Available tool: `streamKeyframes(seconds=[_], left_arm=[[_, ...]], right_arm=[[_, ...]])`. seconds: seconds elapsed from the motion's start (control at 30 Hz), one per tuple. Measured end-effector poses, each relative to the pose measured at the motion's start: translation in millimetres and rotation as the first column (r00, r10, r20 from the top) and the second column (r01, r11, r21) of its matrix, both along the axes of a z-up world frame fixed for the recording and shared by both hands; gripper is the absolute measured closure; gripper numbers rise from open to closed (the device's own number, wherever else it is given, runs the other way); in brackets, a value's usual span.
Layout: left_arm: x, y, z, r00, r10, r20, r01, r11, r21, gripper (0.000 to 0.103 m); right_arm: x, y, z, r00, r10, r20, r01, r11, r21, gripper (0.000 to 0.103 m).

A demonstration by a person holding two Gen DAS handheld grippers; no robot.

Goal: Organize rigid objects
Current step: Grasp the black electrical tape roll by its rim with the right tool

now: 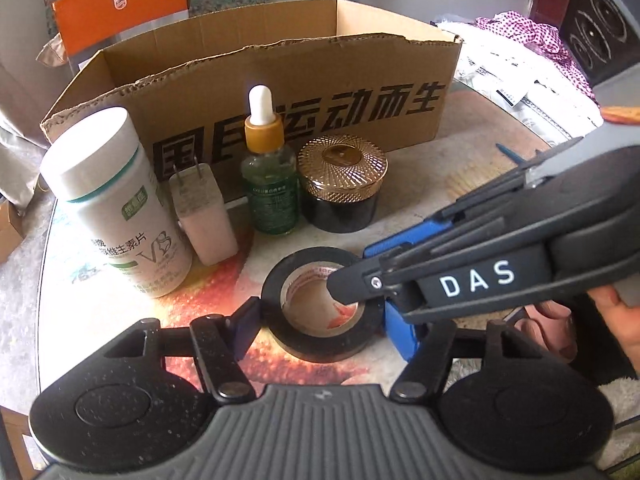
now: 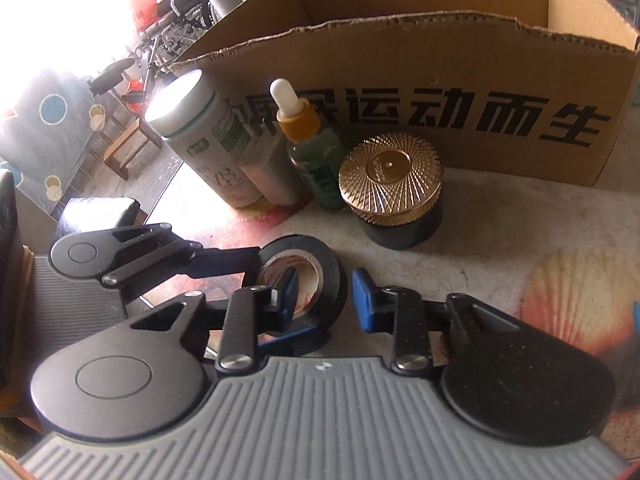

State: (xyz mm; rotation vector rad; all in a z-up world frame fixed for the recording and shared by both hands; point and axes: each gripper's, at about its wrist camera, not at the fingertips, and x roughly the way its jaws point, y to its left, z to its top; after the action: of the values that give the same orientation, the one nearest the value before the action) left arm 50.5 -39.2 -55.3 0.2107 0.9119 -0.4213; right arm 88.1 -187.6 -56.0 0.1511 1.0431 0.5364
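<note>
The roll of black tape (image 1: pixel 320 304) lies flat on the tabletop (image 1: pixel 480 200), before the cardboard box (image 1: pixel 280 92); the left hand-held gripper (image 1: pixel 324 320) straddles it, fingers half apart; the right hand-held gripper (image 2: pixel 326 296) pinches its wall, one finger inside the core.

Daylit fisheye views, one badly overexposed at ten o'clock

In the right wrist view, window glare burns out the corner toward ten o'clock and whitens the white bottle's cap (image 2: pixel 174 100). The left wrist view is evenly lit, with soft shadows. Both views bend straight lines toward the rims, as on the cardboard box (image 1: pixel 320 92), and darken at the corners.
</note>
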Motion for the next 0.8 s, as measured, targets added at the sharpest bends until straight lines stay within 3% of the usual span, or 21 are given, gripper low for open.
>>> streamKeyframes(seconds=[0.13,0.43,0.8], left_arm=[[4,-7,-1,1.0,-0.016,-0.004,0.016,1.0,-0.004,0.036],[3,-35,-4,0.997,-0.078,-0.001,0.078,0.997,0.007,0.036],[9,-42,-4,0.996,-0.086,-0.01,0.086,0.996,0.032,0.034]], right_arm=[[-2,-7,-5,1.0,-0.018,-0.003,0.018,1.0,0.024,0.083],[-12,-28,-8,0.997,-0.073,0.009,0.073,0.997,0.022,0.083],[-11,-32,-14,0.996,-0.084,0.024,0.083,0.996,0.045,0.084]])
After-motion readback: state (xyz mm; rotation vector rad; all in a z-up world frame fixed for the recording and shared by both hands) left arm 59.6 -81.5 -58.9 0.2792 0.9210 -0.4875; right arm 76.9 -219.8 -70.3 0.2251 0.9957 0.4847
